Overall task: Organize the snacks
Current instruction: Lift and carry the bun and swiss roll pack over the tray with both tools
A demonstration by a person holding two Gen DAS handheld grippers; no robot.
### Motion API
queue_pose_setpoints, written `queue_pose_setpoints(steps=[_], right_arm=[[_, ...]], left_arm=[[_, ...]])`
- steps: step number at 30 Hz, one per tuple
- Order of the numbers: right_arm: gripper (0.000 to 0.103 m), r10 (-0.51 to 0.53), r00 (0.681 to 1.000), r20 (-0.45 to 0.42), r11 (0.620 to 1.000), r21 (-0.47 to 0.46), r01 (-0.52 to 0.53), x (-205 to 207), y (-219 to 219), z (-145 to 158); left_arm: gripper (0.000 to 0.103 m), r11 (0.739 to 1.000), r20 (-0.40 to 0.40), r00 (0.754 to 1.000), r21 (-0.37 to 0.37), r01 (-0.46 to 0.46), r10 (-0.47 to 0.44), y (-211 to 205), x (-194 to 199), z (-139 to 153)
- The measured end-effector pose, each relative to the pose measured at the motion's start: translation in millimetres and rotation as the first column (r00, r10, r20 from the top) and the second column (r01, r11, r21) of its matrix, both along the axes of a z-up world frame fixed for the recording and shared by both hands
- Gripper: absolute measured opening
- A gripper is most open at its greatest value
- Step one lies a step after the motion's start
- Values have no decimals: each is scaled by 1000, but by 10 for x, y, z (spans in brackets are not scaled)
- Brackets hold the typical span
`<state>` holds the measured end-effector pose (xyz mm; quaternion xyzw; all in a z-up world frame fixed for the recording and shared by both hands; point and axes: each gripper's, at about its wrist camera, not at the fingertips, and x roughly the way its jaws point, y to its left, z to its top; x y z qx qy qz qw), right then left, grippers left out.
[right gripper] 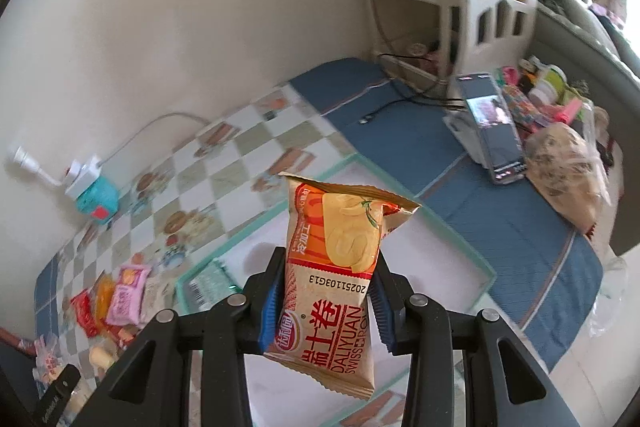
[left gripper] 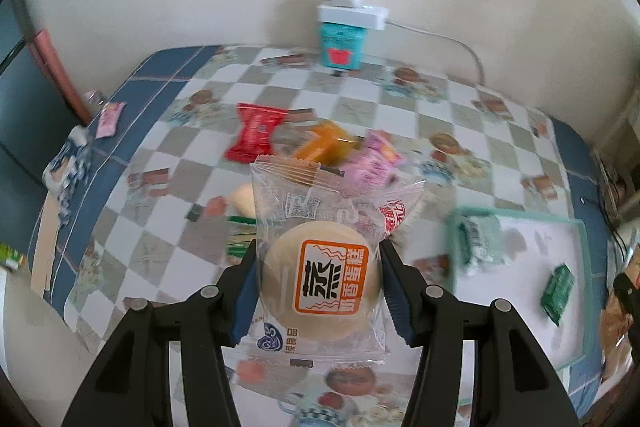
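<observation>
Your left tool [left gripper: 318, 281] was clamped on a clear-wrapped round bun [left gripper: 320, 285], held above the checked desk [left gripper: 280, 83]. At its 12 o'clock lay a loose pile: a red packet [left gripper: 256, 133], an orange one [left gripper: 326, 143] and a pink one [left gripper: 370, 163]. At 3 o'clock sat the green-rimmed tray [left gripper: 582, 231], with what looked like two green packets [left gripper: 558, 289] in it, though blur made them hard to read. Your right tool [right gripper: 326, 285] was clamped on an orange Swiss roll packet [right gripper: 340, 267], held upright over the tray's white floor [right gripper: 436, 267]. The snack pile [right gripper: 116, 301] lay at its 9 o'clock.
</observation>
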<state>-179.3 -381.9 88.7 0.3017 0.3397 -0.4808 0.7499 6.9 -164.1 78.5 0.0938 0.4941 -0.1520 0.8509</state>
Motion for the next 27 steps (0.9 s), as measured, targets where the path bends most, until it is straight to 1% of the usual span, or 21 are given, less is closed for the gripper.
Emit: queue_pose_setpoints(steps=[7,15,22,27], right_arm=[[41,-47,999,4,999,23,47,-240,-189,-54],[41,-74,997,3,996,44,74,-390,-325,-131],[41,-81,997,-2,995,56,81,-437,-372,-184],[41,-79,997,-10,994,72,79,-430,-399,-235]], left_arm=[[57,991,3,991,15,130,-130,-466,-339,-20],[57,966,0,967,45,253,-253,-920,-659,-84],[57,942,-9,945,72,328,-328,-1189,-837,-178],[57,927,-19,932,93,363,-363,-1336,-911,-267]])
